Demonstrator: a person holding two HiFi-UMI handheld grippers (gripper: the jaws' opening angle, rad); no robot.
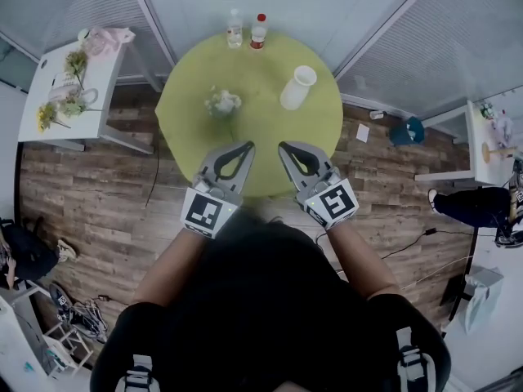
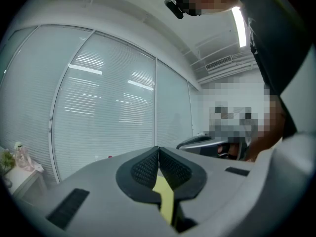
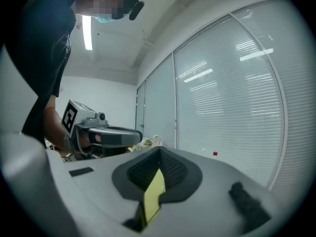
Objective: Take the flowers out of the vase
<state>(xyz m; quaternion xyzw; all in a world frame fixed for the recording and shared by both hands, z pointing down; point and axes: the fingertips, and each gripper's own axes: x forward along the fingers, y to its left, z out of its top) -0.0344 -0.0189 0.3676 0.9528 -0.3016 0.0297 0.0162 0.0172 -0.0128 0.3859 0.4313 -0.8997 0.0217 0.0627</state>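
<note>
Head view: vase upright, mouth up; fingers of left gripper and right gripper clenched, empty.

Person: black short-sleeved top. 2 pale webbing straps with dark buckles, 1 over each shoulder. Black camera unit mounted at head. Left gripper and right gripper: matching grey moulded shells, tapering to tip, teardrop cut-out behind jaws. Jaws lined with black mesh-textured pads. Dark rectangular slots on shell top. White marker cube with black square patterns at rear of each gripper.
</note>
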